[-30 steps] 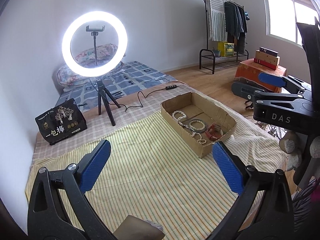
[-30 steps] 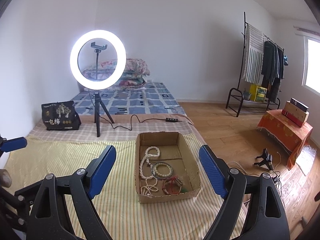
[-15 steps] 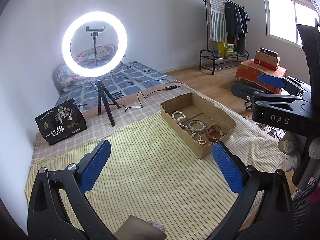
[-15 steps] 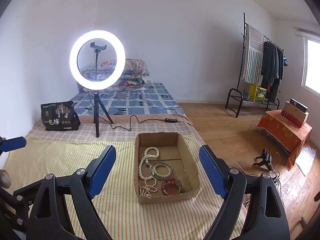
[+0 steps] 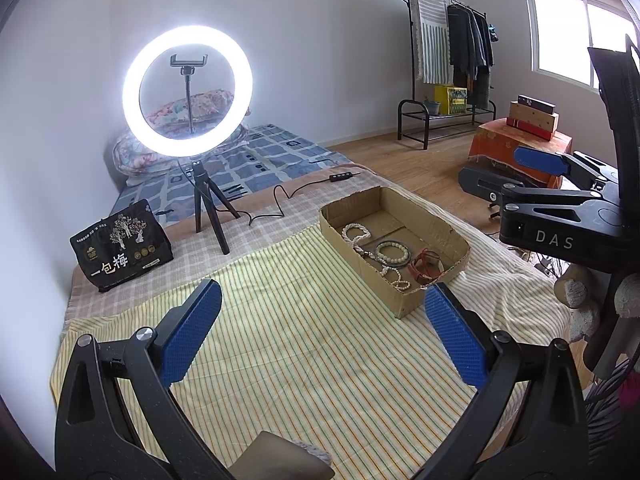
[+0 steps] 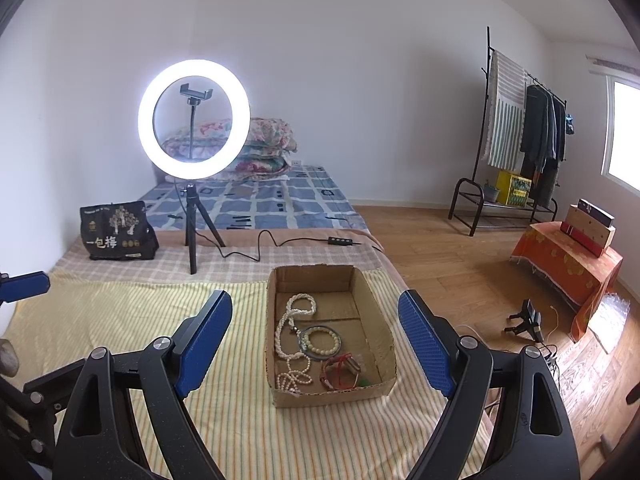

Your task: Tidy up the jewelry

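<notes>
A shallow cardboard box stands on the striped yellow cloth on the bed. It also shows in the left wrist view. Inside lie a white pearl necklace, a beaded bracelet with a dark bangle and a red band. My right gripper is open and empty, held above the cloth with the box between its blue pads. My left gripper is open and empty, left of the box. The right gripper's body shows at the right of the left wrist view.
A lit ring light on a tripod stands behind the cloth, its cable trailing right. A black printed bag sits at the back left. The bed's right edge drops to a wooden floor with a clothes rack.
Both views have shifted only slightly; the right gripper has drifted a little. Both grippers stay open and the jewelry lies unmoved in the box.
</notes>
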### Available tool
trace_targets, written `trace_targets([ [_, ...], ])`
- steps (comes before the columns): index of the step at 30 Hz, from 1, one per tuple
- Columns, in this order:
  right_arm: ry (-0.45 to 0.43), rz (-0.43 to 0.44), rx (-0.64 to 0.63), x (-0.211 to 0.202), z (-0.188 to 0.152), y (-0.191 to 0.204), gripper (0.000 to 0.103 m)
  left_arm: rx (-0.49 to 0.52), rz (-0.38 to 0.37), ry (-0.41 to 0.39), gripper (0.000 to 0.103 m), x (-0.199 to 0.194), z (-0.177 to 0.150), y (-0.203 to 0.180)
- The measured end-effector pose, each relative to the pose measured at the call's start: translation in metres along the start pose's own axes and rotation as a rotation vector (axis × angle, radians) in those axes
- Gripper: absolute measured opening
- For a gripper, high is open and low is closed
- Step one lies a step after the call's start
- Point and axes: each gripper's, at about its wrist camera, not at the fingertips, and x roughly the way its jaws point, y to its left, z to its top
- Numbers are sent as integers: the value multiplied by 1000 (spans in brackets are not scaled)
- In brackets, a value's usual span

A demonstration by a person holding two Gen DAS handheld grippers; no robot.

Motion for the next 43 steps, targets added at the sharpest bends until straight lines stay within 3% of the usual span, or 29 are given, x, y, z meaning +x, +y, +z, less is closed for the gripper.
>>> trace_targets([
  [43, 17, -3, -11, 2, -3, 0, 85, -3, 24, -20, 103, -3, 3, -1],
])
